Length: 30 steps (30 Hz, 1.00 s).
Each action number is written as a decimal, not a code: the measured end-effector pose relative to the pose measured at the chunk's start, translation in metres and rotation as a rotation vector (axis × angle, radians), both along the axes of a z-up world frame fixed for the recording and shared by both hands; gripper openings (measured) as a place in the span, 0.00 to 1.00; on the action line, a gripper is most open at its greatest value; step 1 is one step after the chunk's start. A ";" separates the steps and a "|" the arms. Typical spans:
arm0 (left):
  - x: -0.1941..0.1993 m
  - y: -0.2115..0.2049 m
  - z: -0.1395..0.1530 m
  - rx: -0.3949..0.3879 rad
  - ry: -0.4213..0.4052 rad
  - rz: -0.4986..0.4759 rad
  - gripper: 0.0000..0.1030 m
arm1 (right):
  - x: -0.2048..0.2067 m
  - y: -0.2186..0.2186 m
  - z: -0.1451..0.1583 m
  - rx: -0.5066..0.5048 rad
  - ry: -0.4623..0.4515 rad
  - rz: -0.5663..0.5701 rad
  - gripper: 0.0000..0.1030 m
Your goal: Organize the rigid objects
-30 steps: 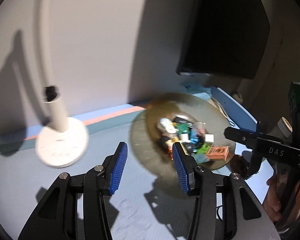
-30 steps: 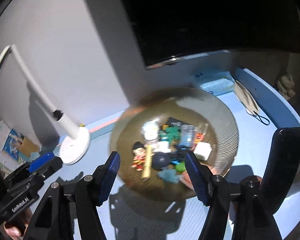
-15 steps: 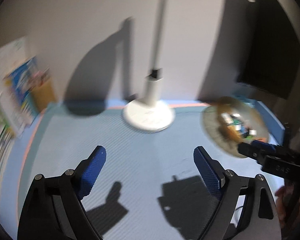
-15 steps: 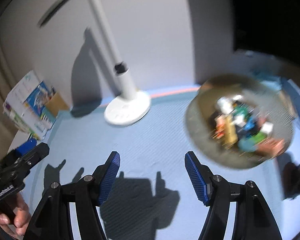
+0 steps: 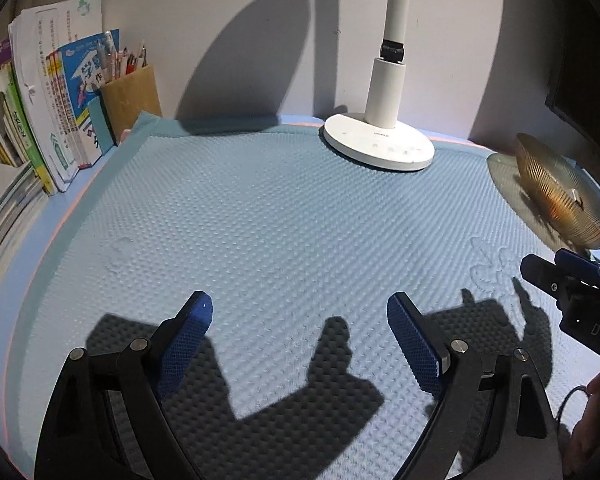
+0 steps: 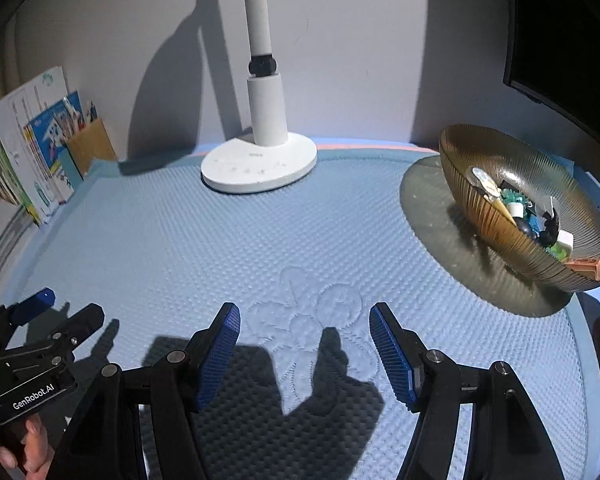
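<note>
While both tools hang over the bare mat [image 6: 188, 248] on the desk [image 5: 66, 216], we hold nothing, and the small objects [image 6: 520, 210] all lie heaped in the bowl [image 6: 480, 152] at about 2 o'clock in the right wrist view. From the left wrist view the bowl sits at about 3 o'clock, seen side-on, so its contents are hidden there.

We judge the step in hand to be the first reach into the bowl. To do it well, we swing the nearer tool toward the rim, come down steeply over the heap, and choose a piece lying on top and apart from its neighbours, such as the orange block [image 6: 586, 267] near the front edge. We keep clear of the ribbed wall, which looks like glass and may slide or tip if nudged. The lamp [image 6: 260, 168] stands at 12 o'clock, well apart from the bowl, so it should not hinder us.

Our left hand-held gripper [image 5: 300, 320] is spread wide, its blue pads [image 5: 184, 340] far apart, empty and touching nothing. Our right hand-held gripper [image 6: 304, 336] is likewise spread, a little narrower, empty, poised above the embossed flower [image 6: 312, 304] without contact.
</note>
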<state>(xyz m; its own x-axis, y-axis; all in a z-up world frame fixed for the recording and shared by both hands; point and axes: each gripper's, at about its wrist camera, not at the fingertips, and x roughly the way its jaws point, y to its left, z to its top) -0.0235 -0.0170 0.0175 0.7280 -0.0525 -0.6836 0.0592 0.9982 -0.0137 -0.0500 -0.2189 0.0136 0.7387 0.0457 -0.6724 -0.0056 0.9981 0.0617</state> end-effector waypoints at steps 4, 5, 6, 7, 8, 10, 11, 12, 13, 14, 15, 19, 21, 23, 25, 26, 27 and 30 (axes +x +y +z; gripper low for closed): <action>-0.004 0.002 -0.009 -0.005 0.015 0.006 0.86 | 0.002 0.000 -0.011 -0.010 0.010 -0.004 0.64; -0.005 0.002 -0.009 -0.007 0.014 0.003 0.86 | 0.003 0.000 -0.015 -0.010 0.012 -0.004 0.64; -0.006 0.002 -0.009 -0.009 0.007 -0.001 0.86 | 0.003 0.000 -0.018 -0.007 0.015 -0.004 0.64; -0.007 0.001 -0.009 -0.008 0.004 -0.004 0.86 | 0.004 0.000 -0.021 -0.007 0.022 -0.006 0.64; -0.007 0.000 -0.010 -0.005 0.004 -0.010 0.86 | 0.004 0.001 -0.022 -0.009 0.025 -0.010 0.64; -0.006 -0.003 -0.011 0.002 0.009 -0.024 0.86 | 0.004 0.001 -0.022 -0.011 0.018 -0.003 0.64; -0.006 -0.004 -0.011 0.005 0.011 -0.027 0.86 | 0.003 0.001 -0.022 -0.012 0.014 -0.001 0.64; -0.006 -0.005 -0.012 0.009 0.014 -0.028 0.86 | 0.003 0.002 -0.022 -0.016 0.013 0.000 0.65; -0.005 -0.005 -0.012 0.010 0.017 -0.029 0.86 | 0.003 0.003 -0.023 -0.020 0.015 0.002 0.66; -0.005 -0.005 -0.013 0.007 0.018 -0.031 0.86 | 0.003 0.003 -0.023 -0.023 0.013 0.002 0.66; -0.005 -0.004 -0.013 0.002 0.020 -0.032 0.86 | 0.002 0.003 -0.022 -0.027 0.005 -0.004 0.66; -0.003 -0.001 -0.014 -0.012 0.030 -0.028 0.86 | 0.002 0.001 -0.022 -0.021 0.000 -0.010 0.67; -0.002 0.000 -0.014 -0.018 0.033 -0.024 0.86 | 0.003 0.000 -0.022 -0.014 0.004 -0.010 0.67; -0.002 0.001 -0.014 -0.022 0.034 -0.021 0.86 | 0.003 -0.002 -0.022 -0.010 0.003 -0.010 0.67; -0.002 0.002 -0.014 -0.022 0.035 -0.018 0.86 | 0.002 -0.002 -0.022 -0.009 0.003 -0.013 0.68; -0.002 0.002 -0.014 -0.023 0.037 -0.016 0.86 | 0.002 -0.001 -0.022 -0.009 0.004 -0.013 0.69; -0.001 0.003 -0.014 -0.023 0.038 -0.014 0.86 | 0.002 -0.001 -0.023 -0.009 0.006 -0.013 0.69; -0.001 0.003 -0.014 -0.022 0.041 -0.012 0.86 | 0.003 -0.001 -0.023 -0.006 0.008 -0.014 0.73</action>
